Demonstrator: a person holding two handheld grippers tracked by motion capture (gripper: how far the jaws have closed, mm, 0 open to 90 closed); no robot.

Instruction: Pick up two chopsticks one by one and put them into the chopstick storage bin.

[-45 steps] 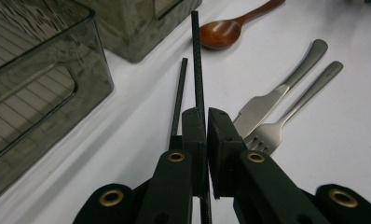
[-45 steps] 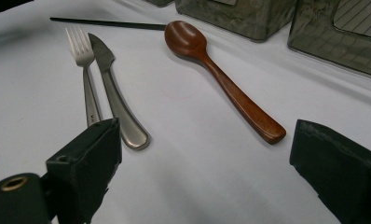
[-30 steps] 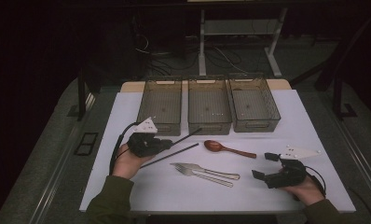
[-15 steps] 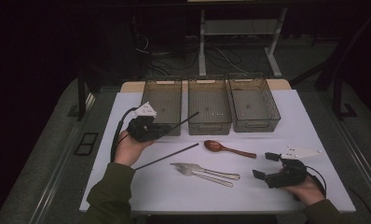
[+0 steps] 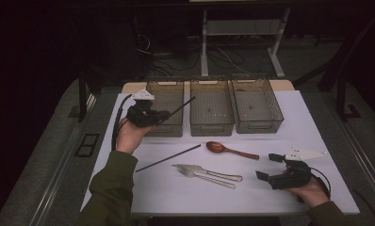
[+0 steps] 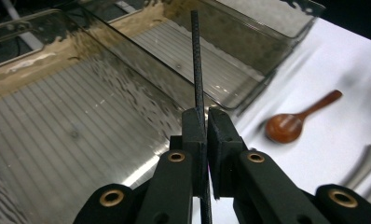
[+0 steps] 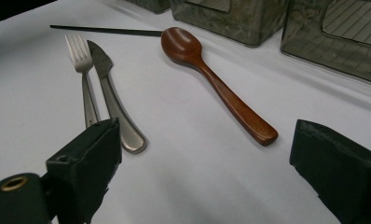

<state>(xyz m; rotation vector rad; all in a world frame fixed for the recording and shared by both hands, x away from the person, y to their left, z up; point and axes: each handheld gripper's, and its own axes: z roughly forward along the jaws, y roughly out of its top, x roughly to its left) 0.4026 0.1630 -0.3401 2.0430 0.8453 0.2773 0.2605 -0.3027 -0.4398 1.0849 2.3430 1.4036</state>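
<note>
Black and thin, a chopstick (image 6: 196,60) stands pinched between the closed jaws of my left gripper (image 5: 163,114), which I hold at the left of the high view, over the front edge of the leftmost of three smoky plastic bins (image 5: 166,106). I grip the stick near one end, so its free length slants up and to the right across that bin, ready, I judge, to be lowered inside. Its mate, a second chopstick (image 5: 168,157), lies on the white table (image 5: 313,127) in the middle of the frame, apart from the rest, which suggests the pair goes in one at a time. To its right lie a wooden spoon (image 5: 230,149) and, below it, a fork (image 5: 204,176) and a knife (image 5: 209,171) side by side and touching. My right gripper (image 5: 269,166) rests at the lower right, jaws spread wide and holding nothing, pointed at the cutlery as if waiting its turn. The middle bin (image 5: 211,106) and right bin (image 5: 256,102) sit empty, presumably one for each kind of utensil.
</note>
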